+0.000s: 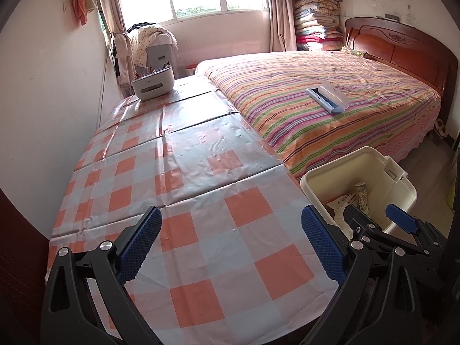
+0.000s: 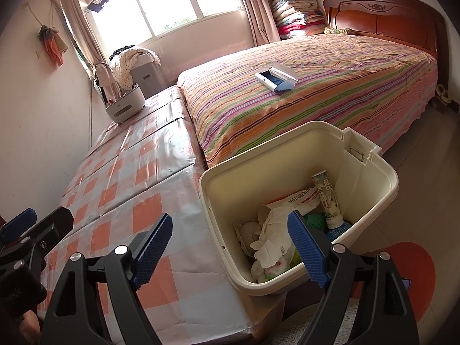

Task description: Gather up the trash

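A cream plastic bin (image 2: 371, 172) stands beside the table's right edge, also seen as the bin (image 1: 402, 189) in the left wrist view. It holds crumpled white tissue (image 2: 273, 238), a white printed packet (image 2: 299, 198), a printed tube (image 2: 326, 198) and green wrappers. My right gripper (image 2: 230, 247) is open above the bin's near rim and the table edge, nothing between its blue pads. My left gripper (image 1: 230, 244) is open over the checked tablecloth (image 1: 172, 172), holding nothing. The right gripper's fingers (image 1: 401, 218) show at the left view's right side.
A white desk organiser (image 1: 153, 83) sits at the table's far end. A striped bed (image 1: 330, 109) runs along the right with a white and blue case (image 1: 327, 96) lying on it. An orange stool (image 2: 411, 267) stands right of the bin. A wall is on the left.
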The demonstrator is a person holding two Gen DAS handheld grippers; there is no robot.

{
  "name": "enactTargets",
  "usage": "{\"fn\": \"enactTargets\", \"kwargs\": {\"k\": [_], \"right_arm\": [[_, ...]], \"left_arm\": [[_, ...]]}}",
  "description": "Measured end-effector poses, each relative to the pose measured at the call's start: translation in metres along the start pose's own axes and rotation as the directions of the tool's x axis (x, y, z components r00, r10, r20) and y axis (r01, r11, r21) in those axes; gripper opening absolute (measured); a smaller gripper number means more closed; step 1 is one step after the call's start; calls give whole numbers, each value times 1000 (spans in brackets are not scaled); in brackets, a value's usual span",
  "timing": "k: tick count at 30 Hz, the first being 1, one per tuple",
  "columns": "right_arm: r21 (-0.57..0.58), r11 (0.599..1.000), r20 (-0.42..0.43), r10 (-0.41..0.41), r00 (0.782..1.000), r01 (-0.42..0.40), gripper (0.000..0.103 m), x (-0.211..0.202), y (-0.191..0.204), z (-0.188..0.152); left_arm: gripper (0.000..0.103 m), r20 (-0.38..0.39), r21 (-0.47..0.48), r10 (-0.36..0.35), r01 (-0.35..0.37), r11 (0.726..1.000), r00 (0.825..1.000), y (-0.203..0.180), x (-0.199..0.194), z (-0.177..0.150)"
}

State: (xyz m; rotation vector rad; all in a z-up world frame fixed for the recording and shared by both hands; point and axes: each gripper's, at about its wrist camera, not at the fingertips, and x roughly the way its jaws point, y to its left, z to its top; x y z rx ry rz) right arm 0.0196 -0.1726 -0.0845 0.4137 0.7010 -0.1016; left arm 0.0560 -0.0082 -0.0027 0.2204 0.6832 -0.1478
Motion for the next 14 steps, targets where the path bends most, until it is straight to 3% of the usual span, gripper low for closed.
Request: {"fn": "enactTargets", "kwargs": {"k": [7, 14], "right_arm": [[-32, 999, -32, 22, 999, -23, 80, 9, 15, 5], [-162, 982, -121, 80, 989, -99, 80, 31, 66, 12]], "left_arm": [[96, 39, -54, 64, -62, 997, 997, 29, -2, -1], [96, 50, -161, 174, -164, 973, 983, 97, -3, -10]]}}
